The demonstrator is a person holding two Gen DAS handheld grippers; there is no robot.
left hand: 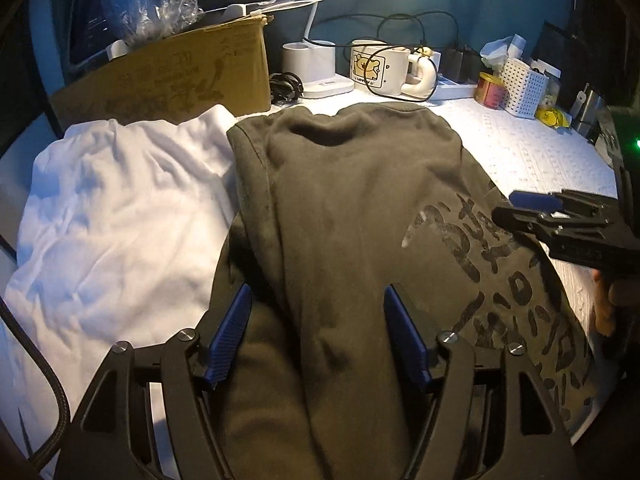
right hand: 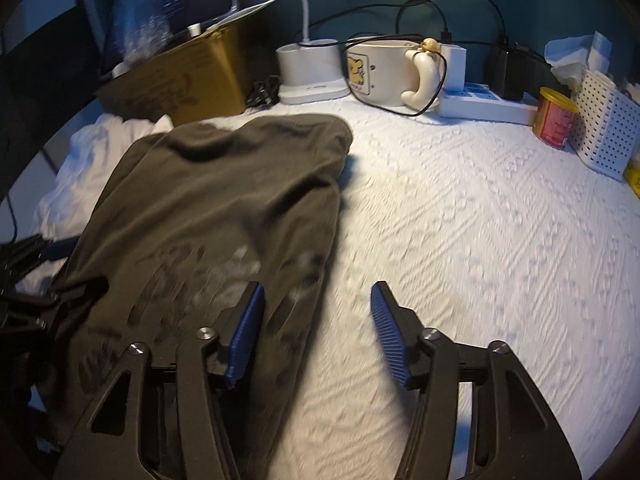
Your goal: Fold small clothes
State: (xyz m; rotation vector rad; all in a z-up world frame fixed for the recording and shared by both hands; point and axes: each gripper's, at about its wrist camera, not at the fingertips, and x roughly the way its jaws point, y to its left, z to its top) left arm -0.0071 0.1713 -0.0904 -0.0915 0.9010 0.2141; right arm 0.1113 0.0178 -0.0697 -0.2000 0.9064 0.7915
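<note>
A dark olive shirt (left hand: 352, 208) with black printed lettering lies lengthwise on the white textured table cover (left hand: 540, 152), partly folded, with a raised fold down its middle. My left gripper (left hand: 318, 336) hovers open over the shirt's near part; fabric lies between its blue pads (left hand: 230, 340) but is not pinched. In the right wrist view the shirt (right hand: 224, 208) fills the left side. My right gripper (right hand: 318, 332) is open over the shirt's right edge, with one pad above the print and the other above bare cover. The right gripper (left hand: 520, 208) also shows at the left wrist view's right edge. A crumpled white garment (left hand: 120, 220) lies left of the shirt.
Along the back stand a cardboard box (left hand: 168, 80), a white lamp base (left hand: 316, 68), a bear mug (right hand: 380, 76) draped with cables, a power strip (right hand: 488, 104), a red can (right hand: 556, 120) and a white perforated basket (right hand: 604, 128). White cover (right hand: 480, 220) stretches right of the shirt.
</note>
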